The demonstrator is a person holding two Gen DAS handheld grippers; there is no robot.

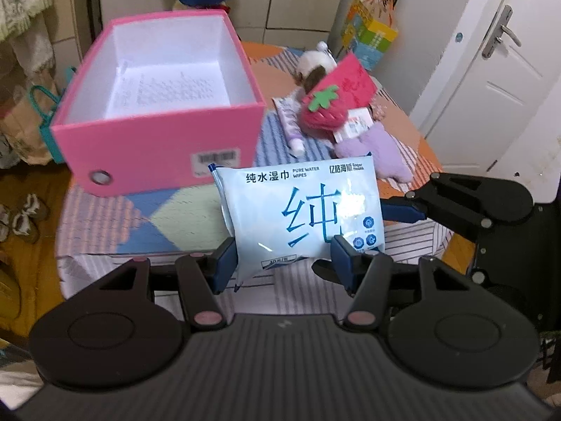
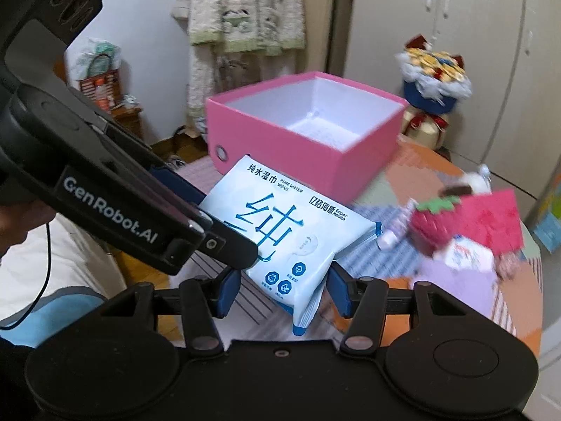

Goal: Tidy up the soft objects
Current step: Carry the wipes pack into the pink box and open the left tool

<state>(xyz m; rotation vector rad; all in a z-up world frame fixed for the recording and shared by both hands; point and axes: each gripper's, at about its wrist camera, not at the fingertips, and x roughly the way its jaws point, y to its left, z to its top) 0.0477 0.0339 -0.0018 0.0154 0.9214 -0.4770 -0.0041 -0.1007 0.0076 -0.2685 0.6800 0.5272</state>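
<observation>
Pale blue pack of wet wipes (image 1: 298, 210) held off the patchwork-covered table (image 1: 168, 217), clamped from both sides: left gripper (image 1: 284, 263) closed on its lower edge, blue pads pressing either side; right gripper (image 2: 284, 293) likewise closed on the pack's near corner, wrapper bulging between the pads. Printed on the pack: "PURE WATER WIPES", Chinese characters "纯水湿巾", one large blue "纯", a brand mark too small to read surely, plus small round icons near the bottom. In the right wrist view, white lettering "GenRobot.AI" along the left gripper's black arm — that arm crossing in front of the pack's left side and hiding part of it.

Just behind the pack, an open pink box (image 1: 157, 140) with white interior, printed paper lying on its floor, a barcode sticker and a metal-ringed hole on its near wall. To the right on the table, a cluster: strawberry plush (image 1: 322, 112) with green felt leaf, red card (image 1: 350, 80) with writing not legible, brown-and-white plush (image 1: 312, 66) behind, lilac tube (image 1: 292, 126), lilac plush (image 1: 378, 151), small white packet (image 1: 354, 122). Beyond — a colourful carton (image 1: 371, 38), white door with lever handle (image 1: 498, 35), blue-wrapped bouquet (image 2: 434, 73), hanging garments (image 2: 245, 7).
</observation>
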